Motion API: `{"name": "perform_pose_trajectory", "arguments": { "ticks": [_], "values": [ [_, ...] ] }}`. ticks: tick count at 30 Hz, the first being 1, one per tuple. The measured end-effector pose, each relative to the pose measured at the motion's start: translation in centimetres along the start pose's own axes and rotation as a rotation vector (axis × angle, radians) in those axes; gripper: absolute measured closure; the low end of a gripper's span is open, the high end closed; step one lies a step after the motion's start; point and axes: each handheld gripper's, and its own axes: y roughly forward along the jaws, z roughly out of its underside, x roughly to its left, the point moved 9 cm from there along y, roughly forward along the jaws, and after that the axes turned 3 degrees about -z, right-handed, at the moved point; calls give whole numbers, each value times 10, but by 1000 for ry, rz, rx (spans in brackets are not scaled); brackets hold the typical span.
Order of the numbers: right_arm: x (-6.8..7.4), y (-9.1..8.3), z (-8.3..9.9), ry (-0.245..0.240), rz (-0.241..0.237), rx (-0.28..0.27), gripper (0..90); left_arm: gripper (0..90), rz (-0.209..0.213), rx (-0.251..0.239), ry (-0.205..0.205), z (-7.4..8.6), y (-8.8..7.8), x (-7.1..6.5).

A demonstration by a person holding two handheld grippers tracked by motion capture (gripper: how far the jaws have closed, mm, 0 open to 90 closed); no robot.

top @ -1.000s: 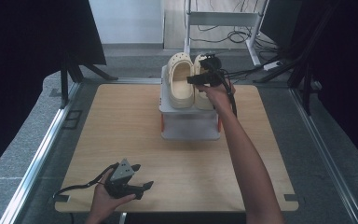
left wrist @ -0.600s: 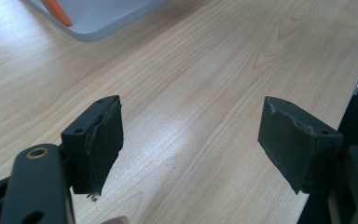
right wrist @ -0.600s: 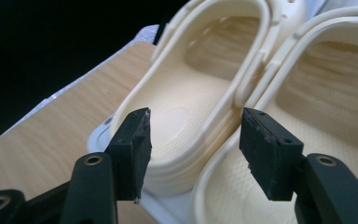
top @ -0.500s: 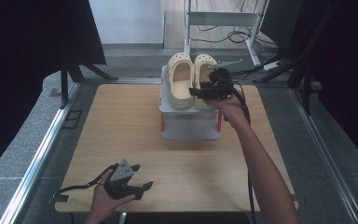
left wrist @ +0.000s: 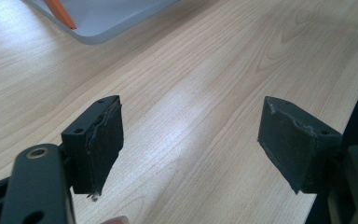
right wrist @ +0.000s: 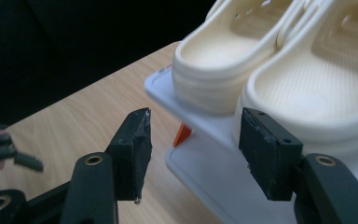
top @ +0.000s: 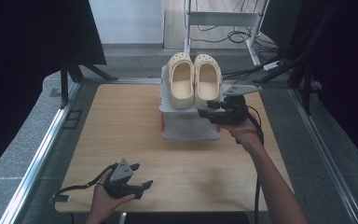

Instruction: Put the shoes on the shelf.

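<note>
While my right claw [top: 204, 112] hangs wide and empty, the clogs [top: 194, 79] sit paired on the white rack [top: 186, 126].
Heels face it, long axes running away across the tabletop [top: 121, 135]; left claw [top: 145, 186], also wide, lies well apart.

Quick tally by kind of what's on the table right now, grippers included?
Cream clogs: 2 (left clog, right clog)
White two-tier rack: 1
Handheld grippers: 2 (left gripper, right gripper), both open and holding nothing
Total: 5
</note>
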Motion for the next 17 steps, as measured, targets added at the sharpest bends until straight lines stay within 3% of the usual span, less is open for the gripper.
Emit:
{"name": "perform_pose_trajectory", "arguments": {
  "ticks": [5,11,17],
  "values": [
    [0,-11,24,11,-10,-9,439,226,-6,-2,0,0,0,0],
    [-1,-11,46,15,-17,6,439,226,-12,-3,-3,0,1,1],
    [-1,-10,49,8,-18,11,438,226,-13,7,2,1,4,1]
  ]
}}
